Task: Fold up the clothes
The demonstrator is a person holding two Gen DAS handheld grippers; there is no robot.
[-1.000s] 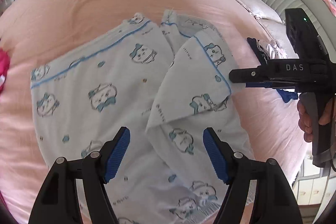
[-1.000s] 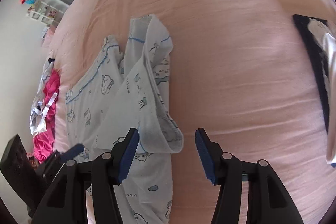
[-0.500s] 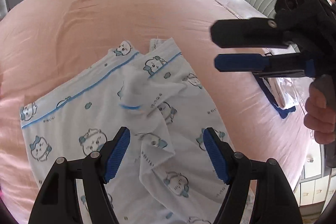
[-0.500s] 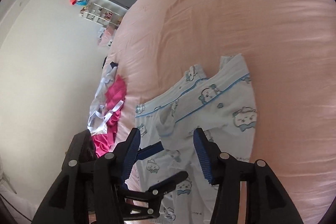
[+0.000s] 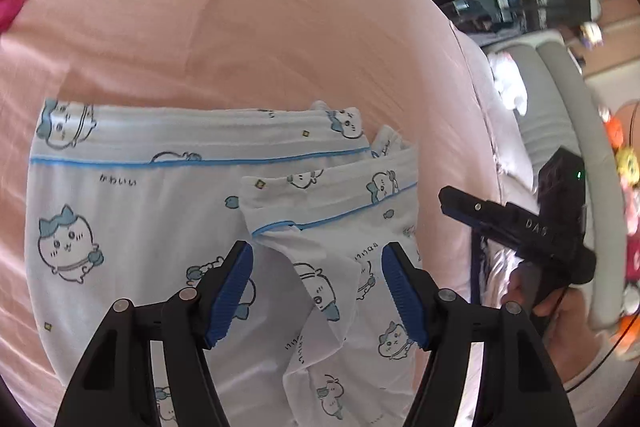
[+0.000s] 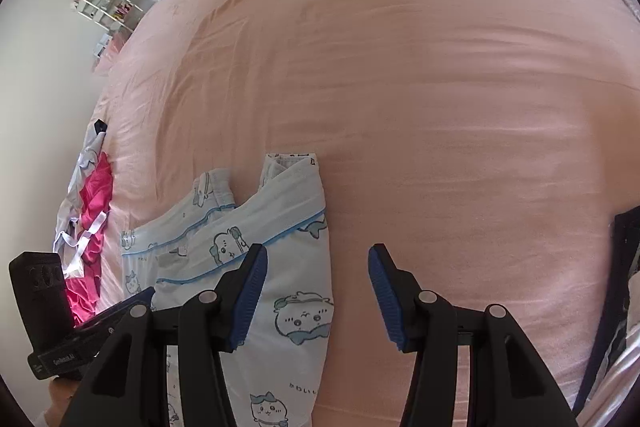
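left wrist view: the white printed pyjama garment [image 5: 168,227] lies spread on the pink bed [image 5: 200,27], one flap folded over its right part. the left gripper [image 5: 316,291] hangs over that flap, jaws apart after just closing a little, pads pressing nothing. the right gripper [image 5: 472,215] shows at the right, off the cloth

right wrist view: the right gripper [image 6: 316,291], released, hovers over the garment's [image 6: 288,227] right edge and bare sheet [image 6: 400,67]; a pink clothes heap [image 6: 92,227] lies left
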